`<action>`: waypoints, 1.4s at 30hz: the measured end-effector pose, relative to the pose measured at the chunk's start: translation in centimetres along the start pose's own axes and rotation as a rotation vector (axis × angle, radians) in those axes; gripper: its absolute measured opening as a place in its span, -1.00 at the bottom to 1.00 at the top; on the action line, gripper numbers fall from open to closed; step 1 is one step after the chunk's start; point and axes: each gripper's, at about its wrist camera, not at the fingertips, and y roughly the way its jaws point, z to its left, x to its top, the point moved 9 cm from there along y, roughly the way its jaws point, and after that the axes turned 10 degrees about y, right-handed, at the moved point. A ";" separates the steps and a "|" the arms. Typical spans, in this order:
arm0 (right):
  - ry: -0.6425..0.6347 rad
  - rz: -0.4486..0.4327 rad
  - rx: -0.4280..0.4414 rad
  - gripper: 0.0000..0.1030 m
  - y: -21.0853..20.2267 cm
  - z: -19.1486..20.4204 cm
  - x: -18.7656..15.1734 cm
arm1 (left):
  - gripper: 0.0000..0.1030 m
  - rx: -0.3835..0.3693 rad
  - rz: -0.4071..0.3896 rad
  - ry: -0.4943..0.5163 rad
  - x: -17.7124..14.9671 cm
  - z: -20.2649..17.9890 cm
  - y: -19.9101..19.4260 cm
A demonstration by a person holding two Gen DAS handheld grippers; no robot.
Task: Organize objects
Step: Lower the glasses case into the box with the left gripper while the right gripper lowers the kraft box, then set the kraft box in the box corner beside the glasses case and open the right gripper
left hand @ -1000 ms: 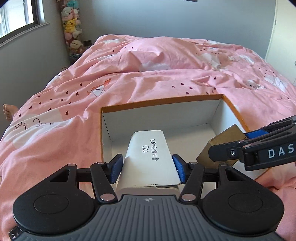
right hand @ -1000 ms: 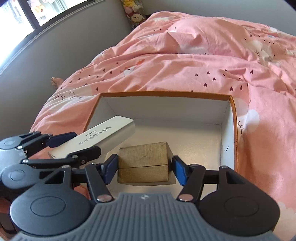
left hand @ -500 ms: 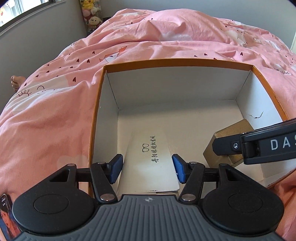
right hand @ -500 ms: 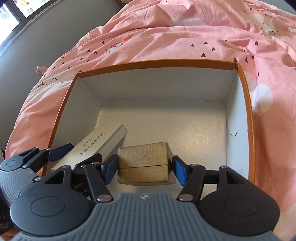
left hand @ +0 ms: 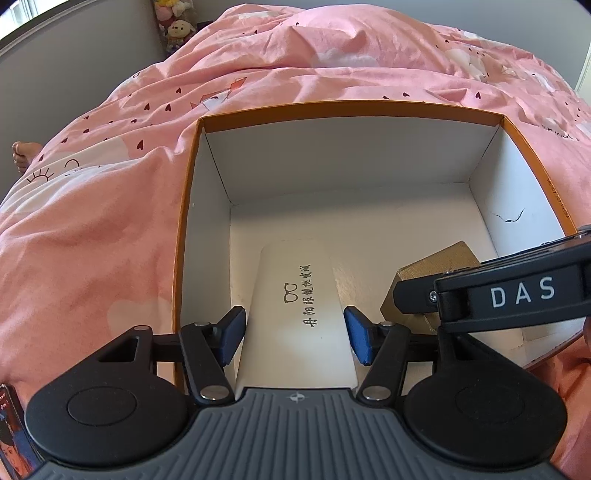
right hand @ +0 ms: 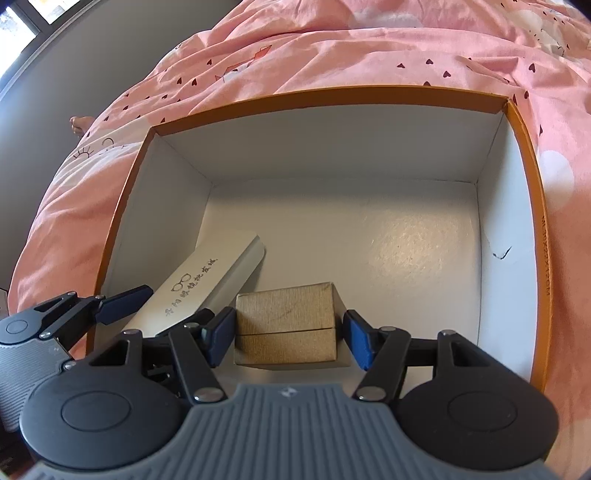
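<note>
Bedroom, bed (left hand: 110, 229) under a pink heart-print duvet, plush toys (left hand: 173, 22) stacked in the far corner by the grey wall. An orange-rimmed cardboard box (left hand: 347, 107) with white inside walls sits on the duvet near the bed's near edge.

Change over the last second: both hands have come down from above the rim into the box. The white glasses case (left hand: 295, 314), held up in the air a second ago, now lies on the box floor by the left wall. The left hand-held gripper (left hand: 294, 334) has just been opening; its blue pads stand a little clear of the case on both sides, so the case looks released.

The brown paper box (right hand: 286, 325) is down near the box's near wall, right of the case, apparently resting on the floor. The right hand-held gripper (right hand: 287, 338) brackets it; the left pad looks at its side, a thin gap shows at the right pad, so grip or release can't be told.

Meaning: the case seems placed, the brown box close to placed. Next likely step: let go and lift both clear of the rim.
</note>
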 end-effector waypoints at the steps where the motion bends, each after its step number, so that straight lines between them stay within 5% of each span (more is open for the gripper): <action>1: 0.000 0.000 -0.001 0.26 0.0 0.0 0.0 | 0.35 -0.001 -0.003 0.003 0.0 0.0 -0.1; 13: 0.015 0.004 -0.006 0.27 0.5 0.4 0.2 | 0.38 -0.052 -0.034 -0.051 0.4 1.4 -1.4; 20: 0.035 -0.007 -0.003 0.27 1.0 1.2 0.9 | 0.34 -0.131 -0.115 -0.070 1.7 3.6 -3.8; 26: 0.086 -0.007 -0.014 0.27 2.3 1.5 1.8 | 0.34 -0.100 -0.187 -0.145 3.2 7.8 -5.6; 34: 0.124 0.039 -0.059 0.27 4.7 2.3 1.1 | 0.34 -0.102 -0.163 -0.170 2.7 9.5 -4.4; 42: 0.137 0.091 0.003 0.27 6.0 3.9 0.0 | 0.27 -0.125 -0.121 -0.195 2.2 10.2 -2.6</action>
